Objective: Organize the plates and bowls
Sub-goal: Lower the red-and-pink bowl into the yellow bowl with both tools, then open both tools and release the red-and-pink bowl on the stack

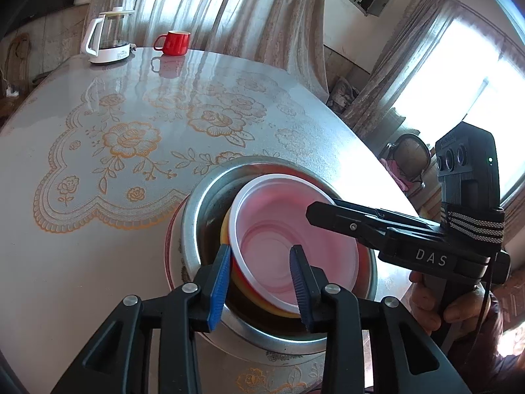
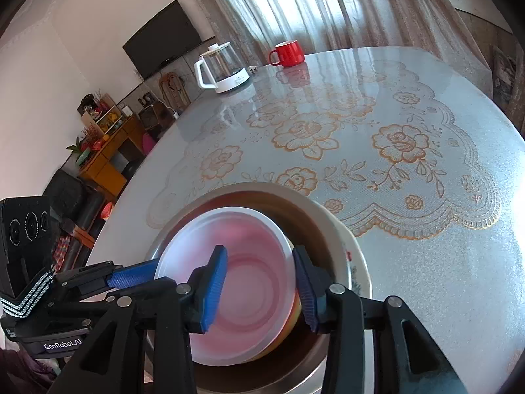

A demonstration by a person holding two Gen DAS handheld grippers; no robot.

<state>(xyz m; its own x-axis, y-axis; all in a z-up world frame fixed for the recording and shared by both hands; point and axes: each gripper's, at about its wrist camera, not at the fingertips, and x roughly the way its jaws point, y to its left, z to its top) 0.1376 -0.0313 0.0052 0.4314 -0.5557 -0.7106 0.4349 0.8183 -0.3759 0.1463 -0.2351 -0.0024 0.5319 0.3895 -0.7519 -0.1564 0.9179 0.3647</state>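
Note:
A pink translucent bowl (image 1: 279,239) (image 2: 256,262) with a white rim lies tilted in a yellow bowl (image 1: 259,305) (image 2: 295,312). Both sit inside a steel bowl (image 1: 197,216) (image 2: 308,226), which stands on a flowered plate (image 1: 172,252) (image 2: 359,269). My left gripper (image 1: 259,282) is open and straddles the pink bowl's near rim, one pad outside and one inside, without pressing. My right gripper (image 2: 259,289) is also open, astride the opposite rim. Each gripper appears in the other's view: the right gripper (image 1: 311,211) comes in from the right, and the left gripper (image 2: 137,274) from the left.
At the table's far side stand a glass kettle (image 1: 108,39) (image 2: 223,69) and a red mug (image 1: 174,42) (image 2: 288,53). The lace-patterned tabletop (image 1: 131,138) stretches between them and the stack. A person's hand (image 1: 426,302) holds the right gripper near the table edge. A chair (image 1: 410,154) stands beyond.

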